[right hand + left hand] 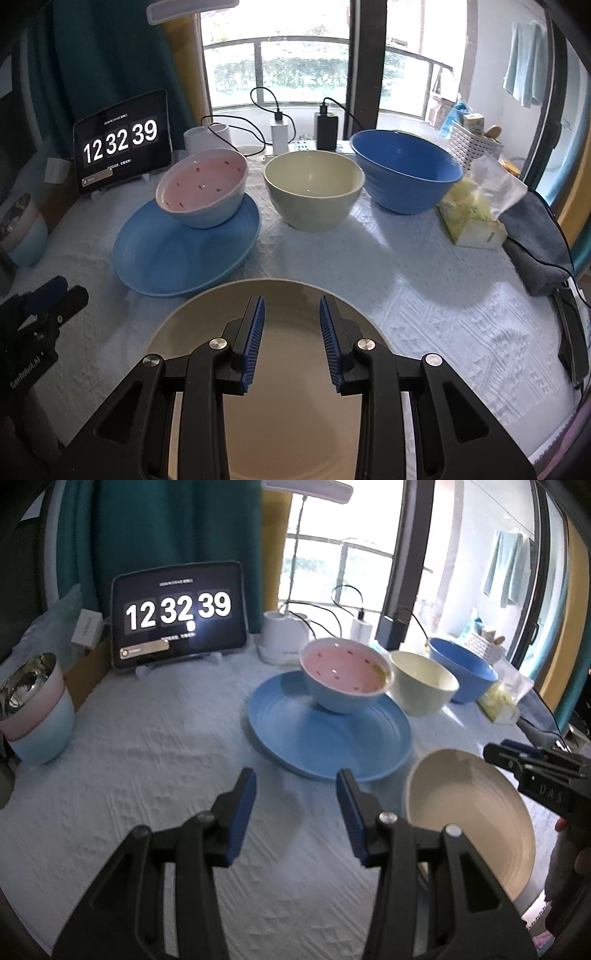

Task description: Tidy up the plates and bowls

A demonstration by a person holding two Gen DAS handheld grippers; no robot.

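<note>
Step in hand, likely: fetching cream plate (266, 369) for stacking on blue plate (184, 251). Right claw (291, 343) hovered over cream plate at near worktop (424, 314) edge, jaws apart, nothing held. Left claw (295, 812) gaped empty. Pink bowl (203, 188) sat on blue plate; needed clearing first.

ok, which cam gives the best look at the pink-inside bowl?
Right wrist: the pink-lined bowl sits unobstructed, tilted on the blue plate's far edge, interior specks clear. Left wrist shows the same bowl farther off and slightly blurred, its rim meeting the cream bowl.
</note>
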